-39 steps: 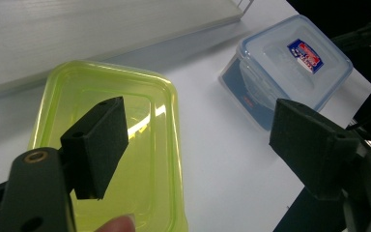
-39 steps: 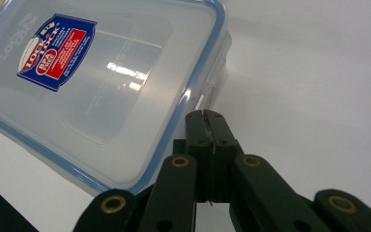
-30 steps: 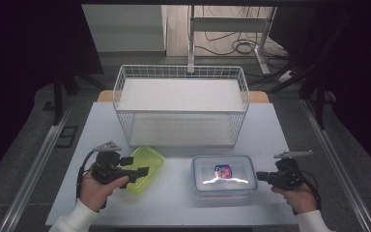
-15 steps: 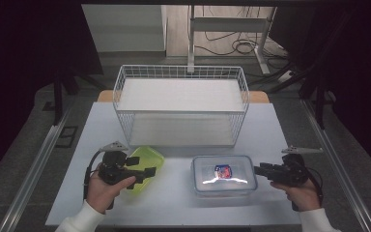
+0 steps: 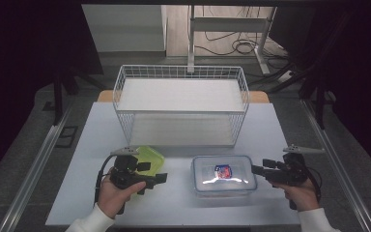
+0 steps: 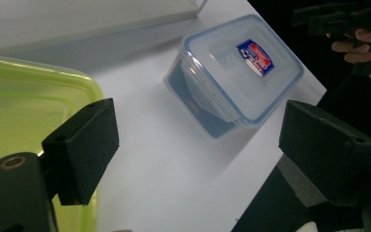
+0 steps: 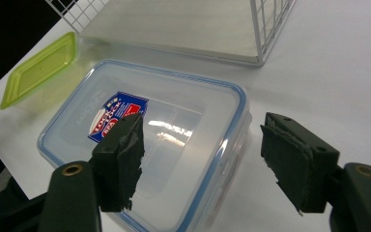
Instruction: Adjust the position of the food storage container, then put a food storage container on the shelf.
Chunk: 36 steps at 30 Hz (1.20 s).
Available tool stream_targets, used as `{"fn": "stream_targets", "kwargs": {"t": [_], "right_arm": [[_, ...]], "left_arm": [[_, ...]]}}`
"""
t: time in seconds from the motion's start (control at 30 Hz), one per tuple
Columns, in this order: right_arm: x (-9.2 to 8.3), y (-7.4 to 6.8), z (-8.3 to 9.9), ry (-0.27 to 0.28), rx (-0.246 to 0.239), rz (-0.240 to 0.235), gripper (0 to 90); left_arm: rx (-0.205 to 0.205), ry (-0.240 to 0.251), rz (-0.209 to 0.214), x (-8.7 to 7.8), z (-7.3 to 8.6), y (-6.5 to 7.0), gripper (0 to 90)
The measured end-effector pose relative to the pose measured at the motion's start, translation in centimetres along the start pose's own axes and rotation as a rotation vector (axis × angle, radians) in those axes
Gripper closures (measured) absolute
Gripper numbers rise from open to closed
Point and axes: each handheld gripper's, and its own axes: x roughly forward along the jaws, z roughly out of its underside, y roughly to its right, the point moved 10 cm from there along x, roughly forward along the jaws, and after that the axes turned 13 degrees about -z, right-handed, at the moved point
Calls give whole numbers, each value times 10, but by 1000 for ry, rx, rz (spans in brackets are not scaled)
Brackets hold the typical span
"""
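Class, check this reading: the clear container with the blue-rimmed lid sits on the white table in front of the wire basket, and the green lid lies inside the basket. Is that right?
Not quite. The green lid is not in the wire basket; it lies on the white table in front of it, beside the left tool, as the high view shows. The clear container is placed as stated.
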Motion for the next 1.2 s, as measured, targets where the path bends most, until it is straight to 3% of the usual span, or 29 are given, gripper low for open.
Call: {"fn": "stream_targets", "kwargs": {"t": [0.27, 0.63, 1.2], "right_arm": [[-1, 2, 2, 5, 3, 10, 285], [0, 3, 2, 2, 7, 7, 274], [1, 3, 1, 18, 31, -29, 253]], "left_arm": [[3, -17, 30, 9, 1, 13, 139], [-10, -13, 26, 13, -2, 12, 137], [-27, -48, 107, 33, -12, 39, 119]]}}
